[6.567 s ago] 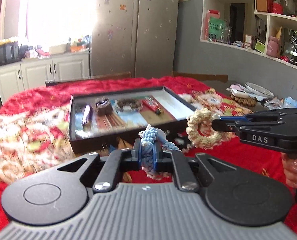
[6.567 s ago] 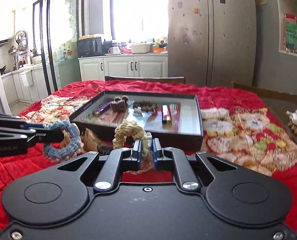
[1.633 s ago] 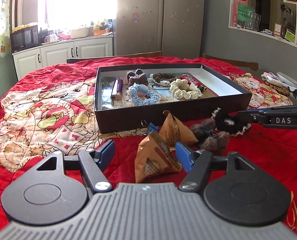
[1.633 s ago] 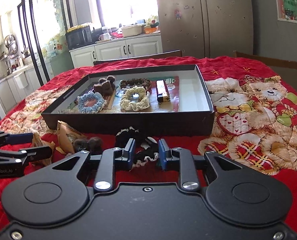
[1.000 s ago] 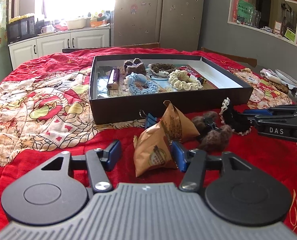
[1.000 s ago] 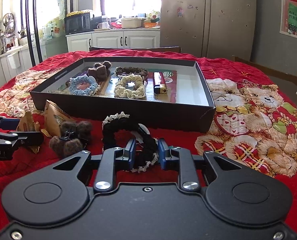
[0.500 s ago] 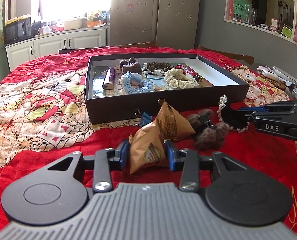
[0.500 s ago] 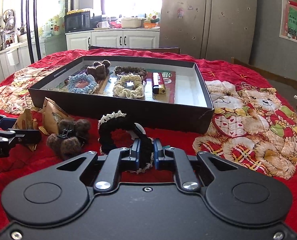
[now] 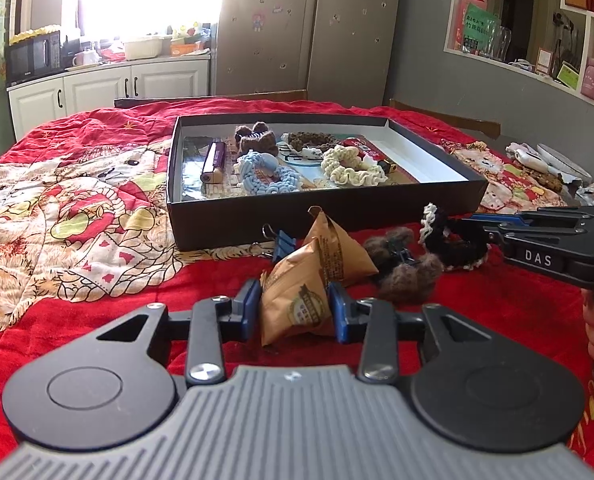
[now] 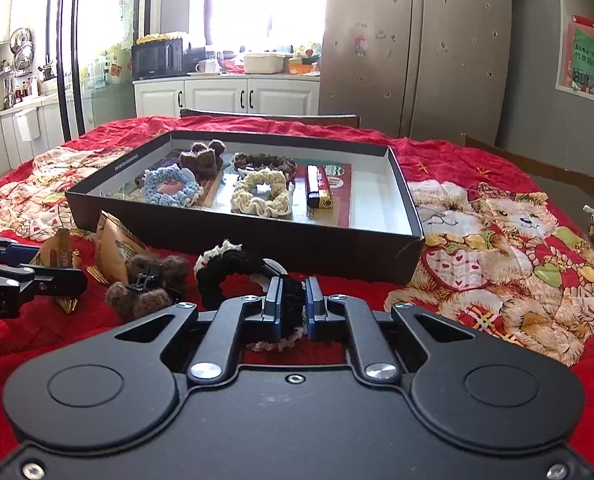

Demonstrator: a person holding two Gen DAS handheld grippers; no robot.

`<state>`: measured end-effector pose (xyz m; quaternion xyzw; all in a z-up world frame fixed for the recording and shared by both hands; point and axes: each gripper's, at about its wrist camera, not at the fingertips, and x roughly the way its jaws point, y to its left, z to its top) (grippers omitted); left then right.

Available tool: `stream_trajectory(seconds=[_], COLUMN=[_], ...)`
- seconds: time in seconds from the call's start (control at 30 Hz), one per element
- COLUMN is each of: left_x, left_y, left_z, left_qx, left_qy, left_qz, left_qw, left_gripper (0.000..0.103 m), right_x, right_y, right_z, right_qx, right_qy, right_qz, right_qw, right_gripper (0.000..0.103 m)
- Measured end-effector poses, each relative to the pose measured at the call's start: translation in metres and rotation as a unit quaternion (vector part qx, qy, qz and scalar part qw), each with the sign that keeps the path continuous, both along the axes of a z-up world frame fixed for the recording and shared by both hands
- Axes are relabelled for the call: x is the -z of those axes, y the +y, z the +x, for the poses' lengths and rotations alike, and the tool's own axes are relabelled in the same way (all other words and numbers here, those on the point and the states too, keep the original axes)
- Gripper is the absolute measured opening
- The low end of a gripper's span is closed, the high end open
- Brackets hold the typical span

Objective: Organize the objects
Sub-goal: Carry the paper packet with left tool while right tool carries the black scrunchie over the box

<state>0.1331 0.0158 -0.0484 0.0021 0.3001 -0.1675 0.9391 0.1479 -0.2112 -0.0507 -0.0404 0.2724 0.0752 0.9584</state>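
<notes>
My left gripper (image 9: 295, 304) is shut on a brown snack packet (image 9: 297, 304) resting on the red cloth. A second brown packet (image 9: 339, 252) lies just behind it. My right gripper (image 10: 293, 306) is shut on a black crochet scrunchie (image 10: 233, 264) with white trim, held just above the cloth; it also shows in the left wrist view (image 9: 453, 246). A black tray (image 9: 321, 216) behind them holds a blue scrunchie (image 9: 267, 174), a cream scrunchie (image 9: 353, 168), a lighter (image 10: 317, 186) and other small items.
A brown fuzzy hair clip (image 9: 405, 264) and a blue binder clip (image 9: 283, 242) lie between the packets and the tray. Dishes and clutter (image 9: 545, 164) sit at the table's right edge. Chairs, cabinets and a fridge stand behind.
My left gripper closed around the near snack packet. My right gripper closed on the black scrunchie and lifted it slightly.
</notes>
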Motion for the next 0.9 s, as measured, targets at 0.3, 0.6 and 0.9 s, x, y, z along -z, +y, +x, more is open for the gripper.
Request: stream_trajectory(seconds=[0.3, 0.6, 0.9], left_x=[-0.012, -0.029, -0.049], left_y=[0.0, -0.004, -0.006], left_z=[-0.006, -0.014, -0.021], left_qx=[0.001, 0.008, 0.012], left_qy=[-0.018, -0.038, -0.06], left_qz=[-0.011, -0.017, -0.02], left_qw=[0.9998, 0.9991, 0.9979], left_gripper=[0.04, 0.04, 0.04], right_x=[-0.014, -0.034, -0.057], right_y=[0.002, 0.007, 0.01], right_z=[-0.01, -0.019, -0.029], right_qx=[-0.009, -0.018, -0.024], right_qy=[-0.033, -0.06, -0.083], right_qz=[0.009, 0.008, 0.001], right_qw=[0.999, 0.998, 0.996], right_gripper=[0.011, 0.011, 0.011])
